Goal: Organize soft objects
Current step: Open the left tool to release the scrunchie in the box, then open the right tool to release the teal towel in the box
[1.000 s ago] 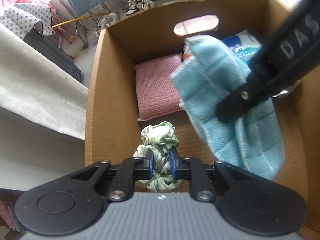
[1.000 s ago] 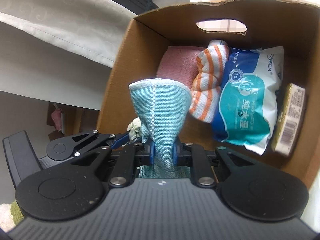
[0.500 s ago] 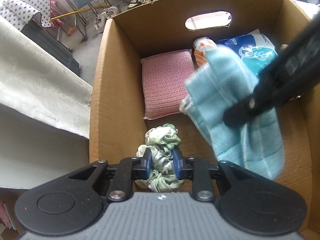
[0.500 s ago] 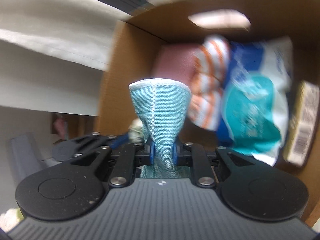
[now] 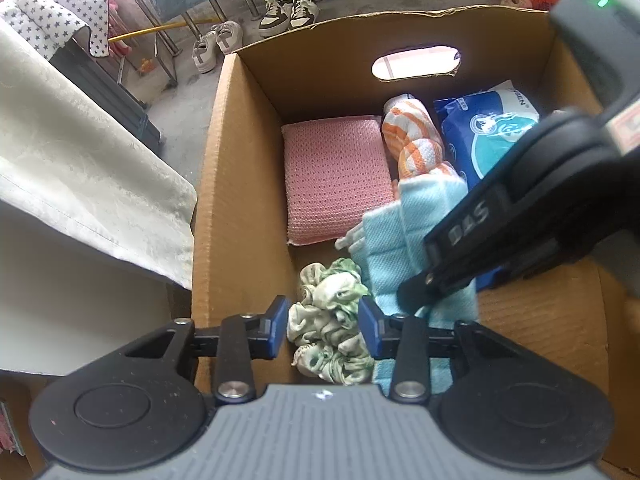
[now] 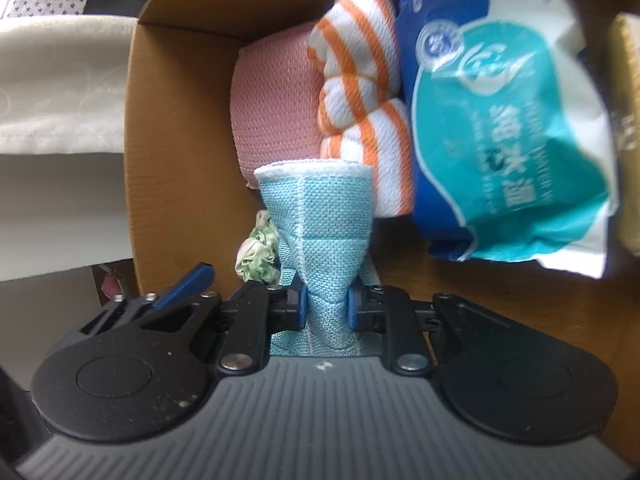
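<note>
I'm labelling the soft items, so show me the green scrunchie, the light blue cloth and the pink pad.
green scrunchie [image 5: 326, 322]: left wrist view, ruffled middle.
light blue cloth [image 6: 320, 216]: right wrist view, woven face above the pads.
pink pad [image 5: 336, 176]: left wrist view, centre of its dotted top.

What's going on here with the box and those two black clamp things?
A person is packing soft things into a cardboard box with a handheld gripper in each hand. The left gripper has just been opening, with a green-and-white scrunchie lying loose between its pads on the box floor. The right gripper is shut on a light blue cloth, low inside the box. A pink cloth, an orange-striped towel and a pack of wipes are already inside.
</note>
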`<act>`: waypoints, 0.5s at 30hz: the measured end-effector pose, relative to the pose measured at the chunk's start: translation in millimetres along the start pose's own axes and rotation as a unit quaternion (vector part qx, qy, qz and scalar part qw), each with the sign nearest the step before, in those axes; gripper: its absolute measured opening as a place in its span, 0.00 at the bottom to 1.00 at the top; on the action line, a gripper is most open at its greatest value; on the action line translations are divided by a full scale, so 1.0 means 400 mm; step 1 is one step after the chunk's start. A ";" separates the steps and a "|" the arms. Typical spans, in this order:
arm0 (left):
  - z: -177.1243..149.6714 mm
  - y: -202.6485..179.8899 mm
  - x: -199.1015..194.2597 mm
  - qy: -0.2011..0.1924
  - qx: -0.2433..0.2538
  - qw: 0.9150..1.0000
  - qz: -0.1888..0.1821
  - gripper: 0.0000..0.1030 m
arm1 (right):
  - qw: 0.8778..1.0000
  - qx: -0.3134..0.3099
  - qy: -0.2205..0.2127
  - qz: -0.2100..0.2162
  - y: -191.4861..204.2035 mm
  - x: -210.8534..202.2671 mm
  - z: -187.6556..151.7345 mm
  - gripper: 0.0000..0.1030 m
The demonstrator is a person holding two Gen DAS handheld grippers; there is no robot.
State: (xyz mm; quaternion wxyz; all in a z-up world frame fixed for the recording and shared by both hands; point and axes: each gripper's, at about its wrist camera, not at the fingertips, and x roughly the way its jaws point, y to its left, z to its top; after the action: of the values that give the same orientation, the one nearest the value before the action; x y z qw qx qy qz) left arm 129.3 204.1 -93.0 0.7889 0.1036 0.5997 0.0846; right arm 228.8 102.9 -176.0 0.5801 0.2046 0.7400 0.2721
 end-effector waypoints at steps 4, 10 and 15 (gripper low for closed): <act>0.001 -0.007 -0.009 -0.004 0.010 1.000 0.002 0.46 | 1.000 -0.007 0.013 -0.004 -0.002 0.026 -0.002 0.20; 0.000 -0.019 -0.011 -0.003 0.019 1.000 -0.004 0.50 | 1.000 -0.018 0.004 0.001 0.023 0.012 0.018 0.56; 0.001 -0.031 -0.016 0.000 0.017 1.000 -0.006 0.55 | 1.000 -0.025 -0.009 -0.005 0.059 -0.033 0.034 0.70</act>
State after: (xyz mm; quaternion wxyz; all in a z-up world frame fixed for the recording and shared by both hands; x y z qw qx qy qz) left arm 128.0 190.7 -90.3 0.7877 0.1135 0.6014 0.0700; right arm 244.8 114.9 -153.5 0.5928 0.1892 0.7288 0.2856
